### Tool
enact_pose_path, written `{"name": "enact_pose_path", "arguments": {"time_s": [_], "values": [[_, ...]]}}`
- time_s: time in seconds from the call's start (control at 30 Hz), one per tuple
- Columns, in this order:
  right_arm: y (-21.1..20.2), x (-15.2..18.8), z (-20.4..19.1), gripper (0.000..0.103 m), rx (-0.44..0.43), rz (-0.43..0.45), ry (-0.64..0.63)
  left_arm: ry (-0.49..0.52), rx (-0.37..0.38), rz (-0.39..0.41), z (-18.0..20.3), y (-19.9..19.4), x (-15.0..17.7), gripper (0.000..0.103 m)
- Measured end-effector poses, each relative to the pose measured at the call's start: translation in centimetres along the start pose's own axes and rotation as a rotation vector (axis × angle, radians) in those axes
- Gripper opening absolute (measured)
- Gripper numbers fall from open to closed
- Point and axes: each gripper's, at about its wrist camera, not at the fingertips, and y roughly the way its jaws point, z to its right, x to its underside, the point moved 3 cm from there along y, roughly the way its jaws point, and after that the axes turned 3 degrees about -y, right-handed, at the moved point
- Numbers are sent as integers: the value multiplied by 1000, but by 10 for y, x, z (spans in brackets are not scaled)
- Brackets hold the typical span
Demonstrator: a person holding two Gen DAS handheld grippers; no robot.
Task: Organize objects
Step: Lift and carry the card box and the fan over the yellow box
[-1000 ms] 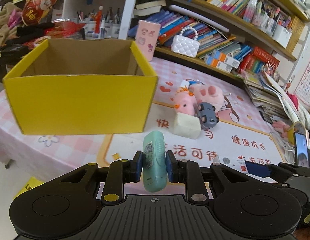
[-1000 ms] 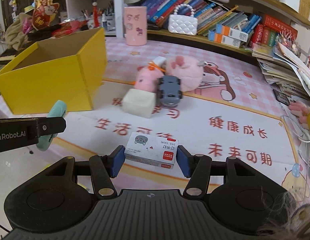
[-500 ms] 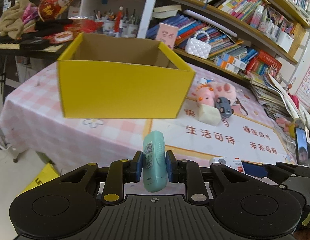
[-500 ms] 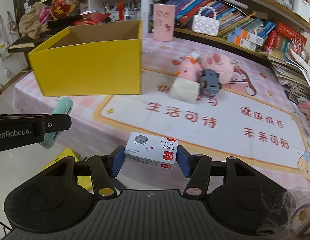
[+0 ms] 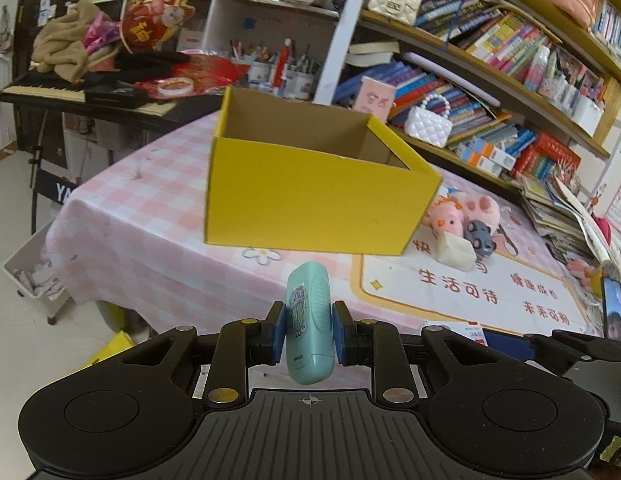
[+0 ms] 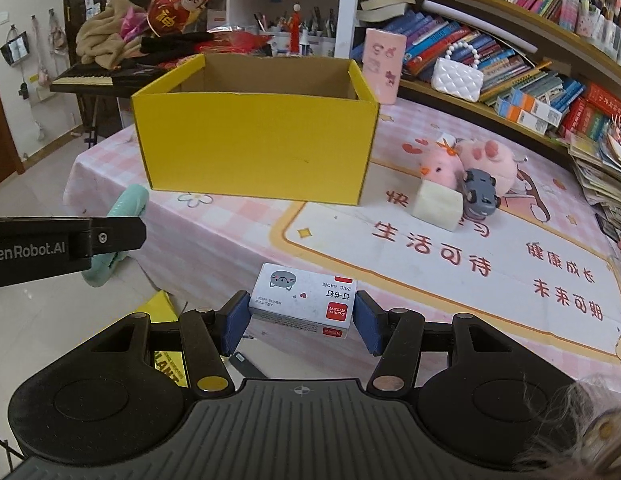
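Left tongs (image 5: 308, 334): clamped on a mint-green oval gadget (image 5: 310, 320), long axis upright, stickered face turned left, short of the yellow box (image 5: 310, 196).
Right tongs (image 6: 300, 316): gripping a white staple box (image 6: 304, 299) lying flat, long axis crosswise, before the yellow box.
Bench (image 6: 238, 240): pink check cloth.

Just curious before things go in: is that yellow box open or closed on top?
Open. The yellow box has no lid, and its brown inner walls show from above.
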Motion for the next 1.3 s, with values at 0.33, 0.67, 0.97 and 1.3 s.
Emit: {"name": "enact_pose_path", "arguments": {"time_s": [0.33,0.67,0.97,1.3], "values": [[3,-11,-5,53,10,-15,19,-4,20,60,-7,-6,-17,23],[7,-53,0,53,-3,78,-17,7,25,195,2,-4,-65,23],[21,-141,25,53,19,299,-124,0,29,336,17,19,-142,23],[102,-184,32,53,-100,209,-213,-45,-34,169,18,94,-146,23]]}}
